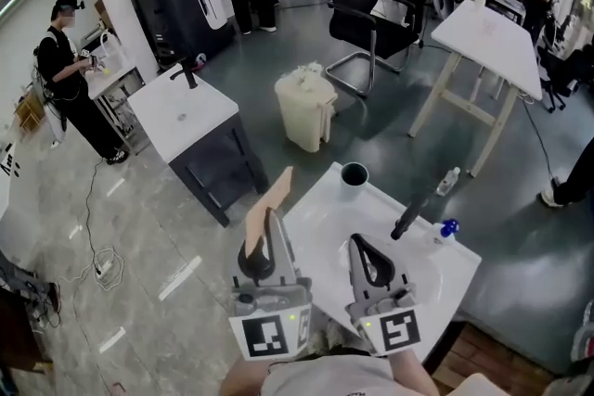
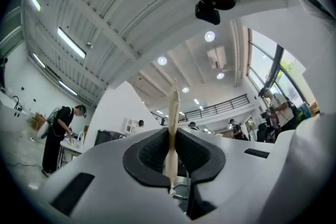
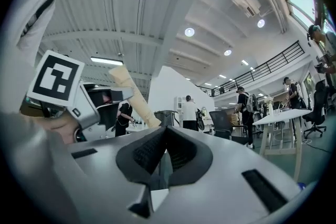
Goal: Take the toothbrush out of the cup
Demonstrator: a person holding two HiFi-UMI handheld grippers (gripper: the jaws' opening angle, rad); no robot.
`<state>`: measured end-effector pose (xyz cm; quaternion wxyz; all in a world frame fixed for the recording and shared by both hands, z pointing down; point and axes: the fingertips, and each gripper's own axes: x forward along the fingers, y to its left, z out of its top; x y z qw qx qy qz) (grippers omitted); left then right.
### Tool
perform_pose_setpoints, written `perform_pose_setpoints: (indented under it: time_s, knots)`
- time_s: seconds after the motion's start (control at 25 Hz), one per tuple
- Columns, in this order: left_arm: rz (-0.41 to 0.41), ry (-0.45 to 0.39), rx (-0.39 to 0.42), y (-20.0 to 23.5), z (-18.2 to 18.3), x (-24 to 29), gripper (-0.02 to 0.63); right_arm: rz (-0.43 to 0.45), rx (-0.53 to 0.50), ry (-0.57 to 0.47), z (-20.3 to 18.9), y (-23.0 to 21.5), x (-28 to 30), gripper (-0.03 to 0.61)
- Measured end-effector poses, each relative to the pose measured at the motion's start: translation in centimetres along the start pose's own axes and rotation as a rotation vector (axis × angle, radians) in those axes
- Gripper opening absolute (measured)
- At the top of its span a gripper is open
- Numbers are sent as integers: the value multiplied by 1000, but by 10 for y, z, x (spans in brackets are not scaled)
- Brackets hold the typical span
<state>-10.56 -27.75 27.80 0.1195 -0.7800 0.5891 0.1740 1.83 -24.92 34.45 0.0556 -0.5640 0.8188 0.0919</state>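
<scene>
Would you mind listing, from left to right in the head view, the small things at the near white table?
toothbrush → cup → black tap → clear bottle

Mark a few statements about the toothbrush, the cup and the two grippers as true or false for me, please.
1. The left gripper is shut on the toothbrush. True.
2. The toothbrush stands in the cup. False: it is clear of the cup, held up by the left gripper.
3. The right gripper holds the cup. False: its jaws are together with nothing between them, and the cup stands apart from it.
4. The cup stands upright on the white table. True.
</scene>
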Motion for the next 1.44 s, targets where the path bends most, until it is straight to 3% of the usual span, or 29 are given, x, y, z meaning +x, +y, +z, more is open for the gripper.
perform_pose_setpoints:
  time_s: [0.44, 1.24, 1.44]
  knots:
    - [44, 47, -2, 16, -31, -41, 49, 3, -36, 5, -1, 11, 0, 12]
    - [15, 59, -1, 5, -37, -33, 49, -25, -41, 13, -2, 1, -3, 11]
    - [23, 93, -62, 1, -44, -34, 49, -26, -42, 19, -3, -1, -5, 12]
